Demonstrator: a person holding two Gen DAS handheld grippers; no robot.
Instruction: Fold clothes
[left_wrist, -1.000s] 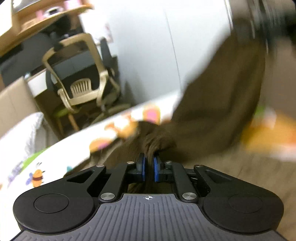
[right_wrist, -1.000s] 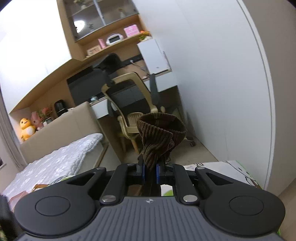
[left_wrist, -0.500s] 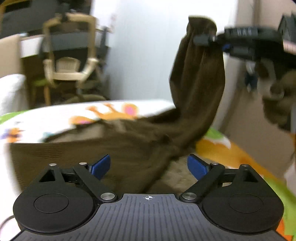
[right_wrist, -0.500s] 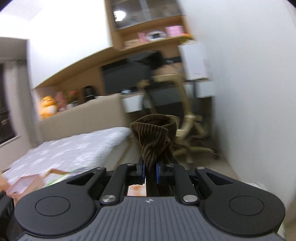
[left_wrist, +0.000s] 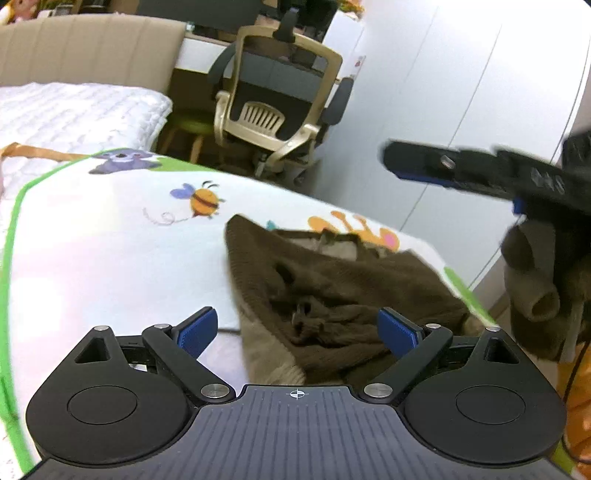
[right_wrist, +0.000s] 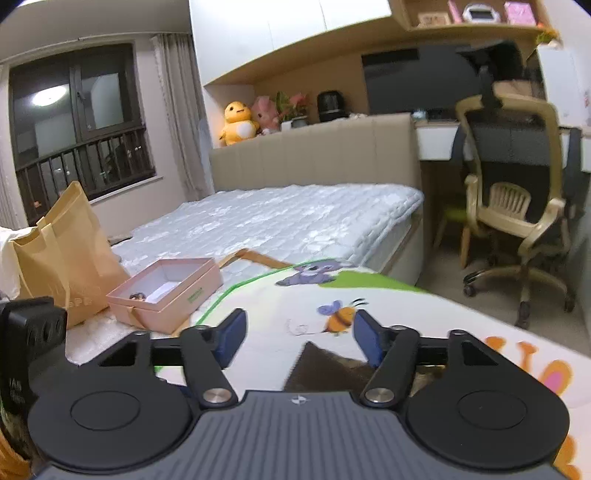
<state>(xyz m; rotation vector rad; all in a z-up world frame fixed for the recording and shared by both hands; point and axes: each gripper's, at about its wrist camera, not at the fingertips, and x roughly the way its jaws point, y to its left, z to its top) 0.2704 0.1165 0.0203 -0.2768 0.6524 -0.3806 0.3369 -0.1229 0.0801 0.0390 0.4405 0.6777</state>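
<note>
The brown sweater (left_wrist: 343, 295) lies crumpled on the cartoon-print mat (left_wrist: 110, 240), its ribbed hem toward the camera and its near edge hidden behind the left gripper's body. In the right wrist view only a blurred dark corner of it (right_wrist: 321, 365) shows, the remainder cut off by that gripper's housing.

The left gripper (left_wrist: 297, 328) has its blue pads spread wide, with folds of the sweater lying between and beyond them but not pinched. The right gripper (right_wrist: 299, 334) has just opened, its jaws standing apart over the mat with the sweater corner below them, free of both pads.

The left view alone shows the right gripper from the side (left_wrist: 480, 173), blurred, raised above the sweater's far right end, with a gloved hand (left_wrist: 535, 280) beneath it. The right view alone shows the bed (right_wrist: 295, 221), a pink box (right_wrist: 166, 291), a tan bag (right_wrist: 62, 251) and a yellow plush (right_wrist: 238, 123). The chair (left_wrist: 273, 107) appears in both.
</note>
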